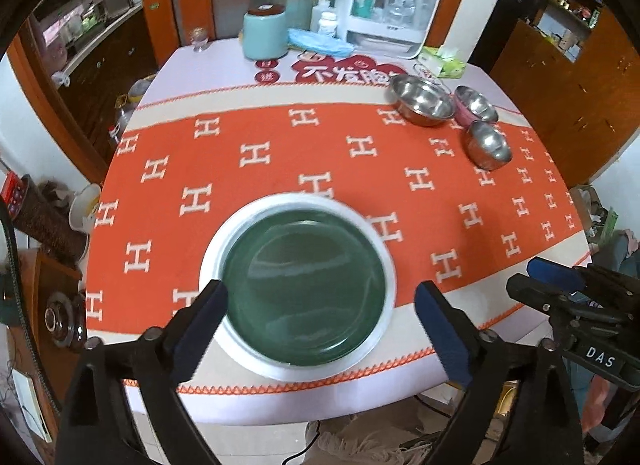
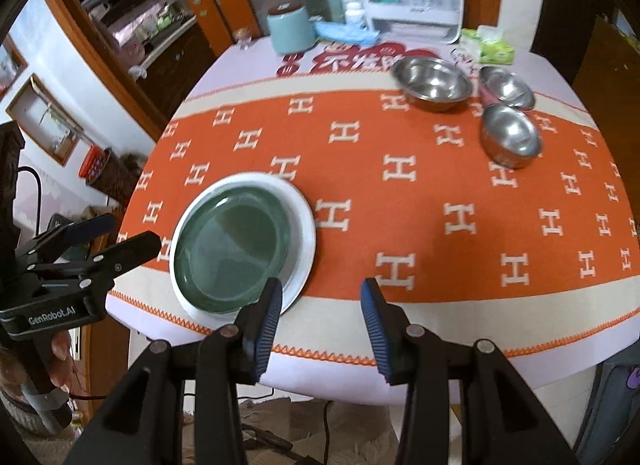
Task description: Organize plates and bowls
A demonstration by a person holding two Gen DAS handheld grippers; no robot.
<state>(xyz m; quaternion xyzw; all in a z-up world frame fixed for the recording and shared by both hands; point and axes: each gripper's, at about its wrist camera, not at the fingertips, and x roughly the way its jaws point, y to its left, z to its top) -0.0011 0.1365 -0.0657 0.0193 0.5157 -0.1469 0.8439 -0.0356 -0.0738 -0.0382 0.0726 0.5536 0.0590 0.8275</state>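
Blue-padded fingers of the left gripper (image 1: 320,329) stand spread wide, holding nothing, one on each side of the near part of a green plate (image 1: 306,291). That plate sits stacked on a larger white plate (image 1: 212,253), both lying flat on the orange H-patterned tablecloth (image 1: 248,169) straight ahead of and below this claw, near the table's front edge.

From the right wrist camera, the right gripper (image 2: 320,325) is also parted and empty, hovering over the cloth's front border; the stacked plates lie ahead and to its left, the white plate's rim showing just beside its left pad. This view shows the green plate sitting off-centre on the white one, pushed toward the left, which the left camera barely reveals.

Far ahead and to the right of both claws stand three steel bowls close together: a large bowl (image 2: 432,83), a small bowl (image 2: 506,87) with a pink outside behind, and another small bowl (image 2: 512,135) nearer. All three are upright.
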